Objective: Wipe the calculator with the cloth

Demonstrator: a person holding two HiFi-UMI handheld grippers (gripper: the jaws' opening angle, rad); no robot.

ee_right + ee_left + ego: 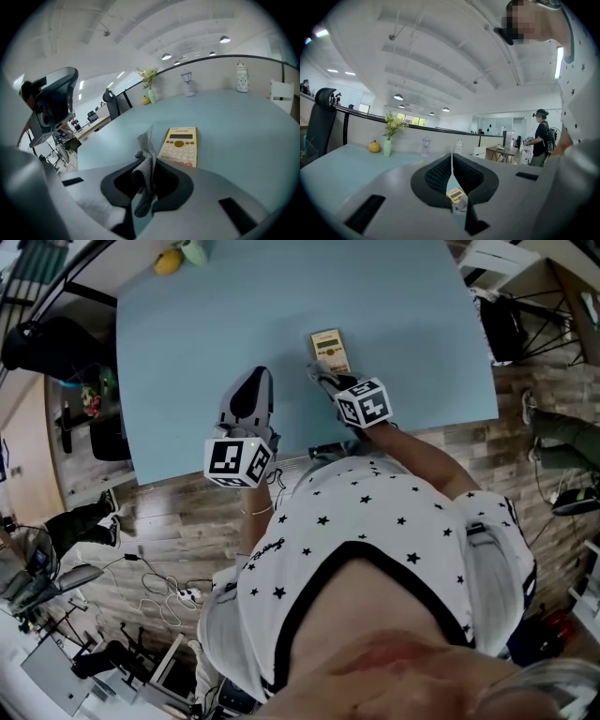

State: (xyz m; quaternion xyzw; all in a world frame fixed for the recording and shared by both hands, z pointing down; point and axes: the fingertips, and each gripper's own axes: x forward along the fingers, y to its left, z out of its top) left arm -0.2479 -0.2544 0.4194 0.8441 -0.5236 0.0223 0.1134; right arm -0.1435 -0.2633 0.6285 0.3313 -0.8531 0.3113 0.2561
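On the light blue table (187, 352), near the edge where the person stands, the calculator (179, 146) lies flat with its keys up and its display at the far end. The right gripper (146, 164) is just in front of the near end of the calculator, and its two jaws are pinching the grey cloth (146, 150) between them. The cloth is crumpled; one corner stands up above the jaws and the other end hangs down under them. The raised corner is beside the left near corner of the calculator, but it is not possible to tell if it touches it. In the head view the right gripper (328, 381) points at the calculator (329, 350) from the person's side. The left gripper (253, 390) is over the table to the left of it, near but apart. In the left gripper view the left gripper (451, 161) has its jaws pressed together with nothing between them, and a small part of the calculator (454, 193) shows through the gap below the tips. At the far corner of the table stand a pale green vase (387, 147) with flowers and, beside it, a yellow fruit (374, 146).
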